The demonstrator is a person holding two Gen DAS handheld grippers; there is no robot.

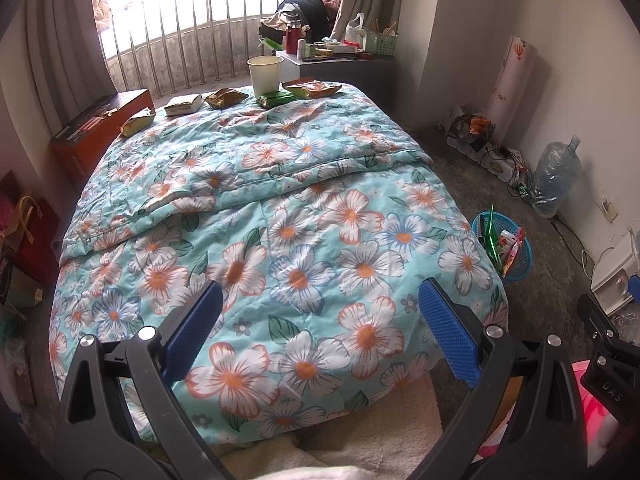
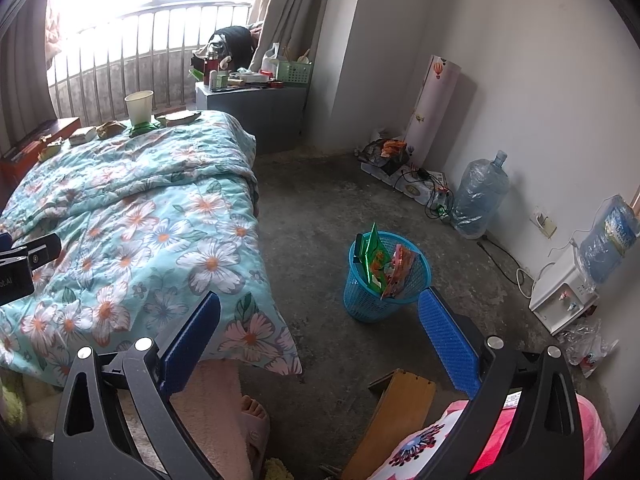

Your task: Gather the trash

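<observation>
— Bedroom floor of bare grey concrete is seen beside a bed covered by a floral quilt [image 1: 280, 208]. Where is the trash found?

— Along the far edge of the quilt: a white paper cup [image 1: 265, 76] stands upright, with a green wrapper [image 1: 278, 99] at its base, a large snack packet [image 1: 314, 89] to its right, and a crumpled wrapper [image 1: 226, 98], a small box [image 1: 184, 105] and another packet [image 1: 138, 121] spread out to its left.

— And the bin?

— A blue mesh basket [image 2: 416, 280] is set on the floor just beside the bed, already stuffed with wrappers.

— How are the grippers held?

— The left gripper [image 1: 320, 332] is spread wide over the near end of the quilt, nothing between its blue pads. The right gripper [image 2: 320, 336] is likewise spread wide and unloaded, above the floor near the basket.

— Further out?

— A grey cabinet [image 2: 256, 112] and a water jug [image 2: 478, 196] are seen by the wall.
</observation>
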